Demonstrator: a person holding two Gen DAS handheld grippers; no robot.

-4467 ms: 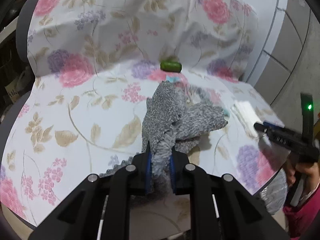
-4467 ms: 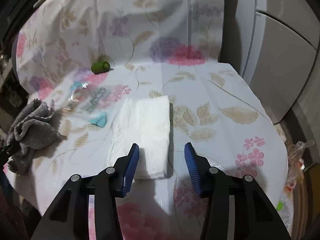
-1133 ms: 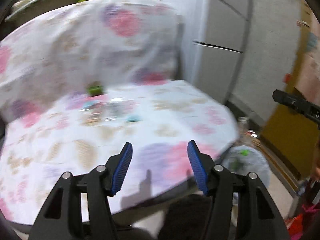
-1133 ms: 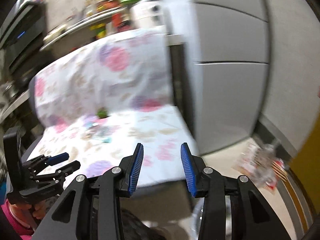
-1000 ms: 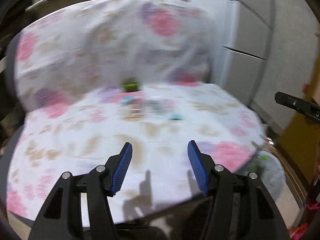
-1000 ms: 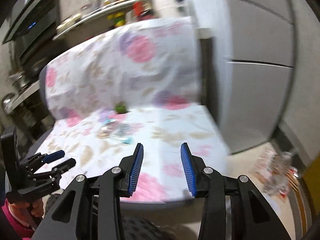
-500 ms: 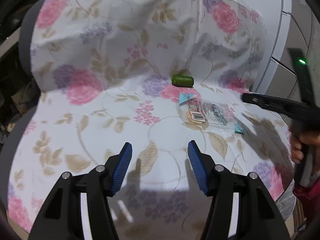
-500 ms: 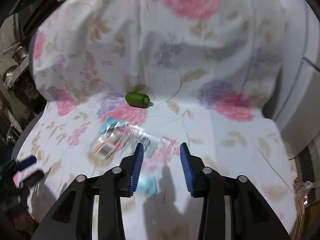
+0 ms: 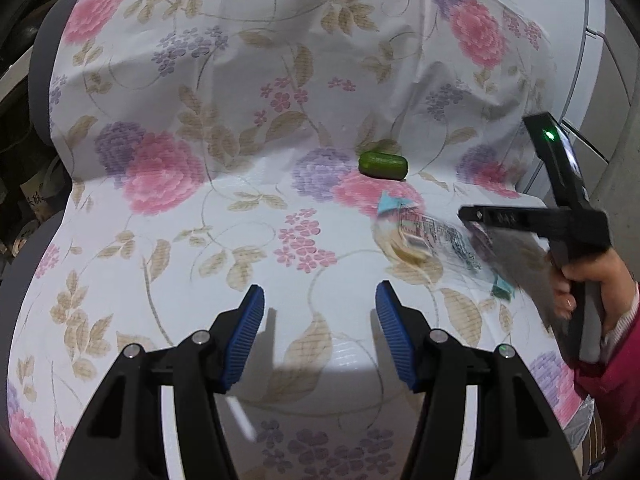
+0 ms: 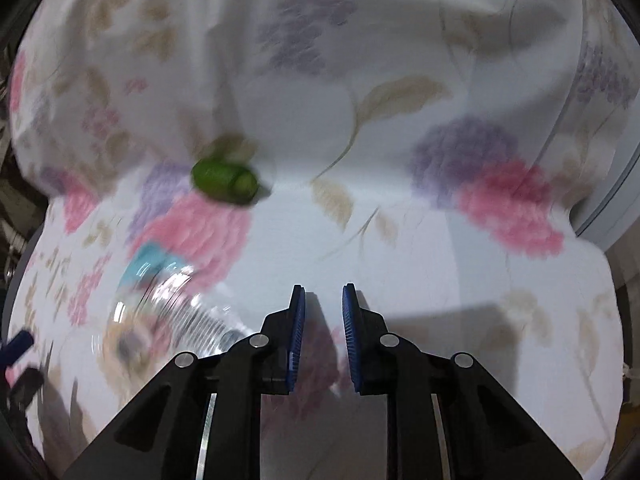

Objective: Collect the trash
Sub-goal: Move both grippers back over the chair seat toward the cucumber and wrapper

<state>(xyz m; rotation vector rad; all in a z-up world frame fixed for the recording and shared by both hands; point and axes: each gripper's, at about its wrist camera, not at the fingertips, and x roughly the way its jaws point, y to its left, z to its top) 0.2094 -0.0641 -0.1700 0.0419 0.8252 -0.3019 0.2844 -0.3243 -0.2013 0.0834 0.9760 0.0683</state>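
The right hand-held gripper (image 10: 323, 332) has been closing and grasps nothing; the clear wrapper (image 10: 160, 320) lies beside it, so it may miss. The left hand-held gripper (image 9: 320, 328) stays released

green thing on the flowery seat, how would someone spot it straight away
Look at the chair draped in a floral cloth. Where the seat meets the backrest, right of centre, lies a small green cylinder on its side. The clear plastic wrapper nearer the front is flat and printed; this is solid, rounded, plain green.
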